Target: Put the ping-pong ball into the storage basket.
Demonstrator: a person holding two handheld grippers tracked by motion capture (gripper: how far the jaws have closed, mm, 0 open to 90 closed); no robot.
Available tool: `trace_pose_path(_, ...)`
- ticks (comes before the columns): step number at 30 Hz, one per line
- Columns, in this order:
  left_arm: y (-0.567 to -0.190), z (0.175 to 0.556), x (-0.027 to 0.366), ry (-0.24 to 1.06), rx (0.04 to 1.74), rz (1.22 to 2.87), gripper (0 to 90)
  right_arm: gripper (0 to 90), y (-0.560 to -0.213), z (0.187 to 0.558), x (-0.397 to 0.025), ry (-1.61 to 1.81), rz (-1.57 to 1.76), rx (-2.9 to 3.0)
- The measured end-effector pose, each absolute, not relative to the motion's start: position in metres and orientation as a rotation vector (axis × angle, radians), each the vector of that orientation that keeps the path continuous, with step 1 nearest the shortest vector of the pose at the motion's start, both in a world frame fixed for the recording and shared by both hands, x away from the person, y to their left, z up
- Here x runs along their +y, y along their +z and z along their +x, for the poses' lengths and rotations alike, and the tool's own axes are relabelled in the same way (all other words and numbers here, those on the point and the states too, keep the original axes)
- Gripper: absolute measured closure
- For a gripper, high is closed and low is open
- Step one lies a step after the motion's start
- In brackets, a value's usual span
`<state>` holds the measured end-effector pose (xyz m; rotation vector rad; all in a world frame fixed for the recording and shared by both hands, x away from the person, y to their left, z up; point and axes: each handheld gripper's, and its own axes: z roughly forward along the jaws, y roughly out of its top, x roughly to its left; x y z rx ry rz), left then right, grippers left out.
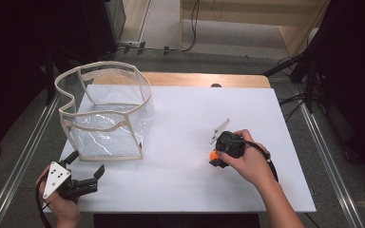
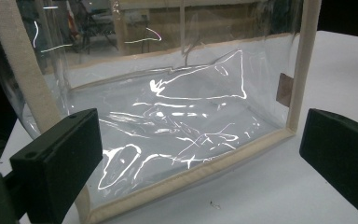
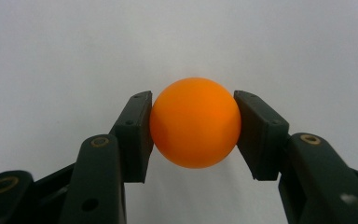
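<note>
Pressing from both sides, the black fingers [image 3: 135,135] of the right gripper [image 3: 193,135] clamp a smooth orange ball [image 3: 195,122] between their flat pads, at the centre of the right gripper view, with the white desk [image 3: 177,37] surface behind it. From the high view the ball [image 1: 213,155] shows as a small orange spot just right of the frame's centre, tucked under the right gripper [image 1: 217,159], which the person's right hand [image 1: 249,161] holds low over the desk [image 1: 180,190]; a cable trails back along the wrist.

At the lower left of the high view, the left gripper [image 1: 86,172] is held in the left hand [image 1: 62,202] near the desk's front edge, its fingers [image 1: 99,171] spread wide with nothing between them. They point toward a clear plastic bag with cream fabric edging [image 1: 105,111], which stands open-topped on the desk in the upper left of the frame, well apart from the ball. In the left gripper view the bag's [image 2: 177,116] lower seam and a corner post lie just beyond the two parted fingers [image 2: 58,158], not touching them.
</note>
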<state>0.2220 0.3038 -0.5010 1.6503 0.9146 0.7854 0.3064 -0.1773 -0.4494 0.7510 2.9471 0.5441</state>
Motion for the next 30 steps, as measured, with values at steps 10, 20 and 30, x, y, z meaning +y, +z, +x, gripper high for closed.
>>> trace_pose_path(10, -0.501, 0.222, 0.304, 0.785, 0.915, 1.652, 0.0, 47.6, -0.445, 0.312, -0.166, 0.537, 0.732, 2.955)
trace_pose_path(20, -0.501, 0.222, 0.304, 0.784, 0.914, 1.651, 0.0, 47.6, -0.441, 0.318, -0.155, 0.527, 0.697, 2.967)
trace_pose_path(30, -0.501, 0.222, 0.304, 0.783, 0.914, 1.651, 0.0, 47.6, -0.438, 0.323, -0.146, 0.526, 0.680, 2.974)
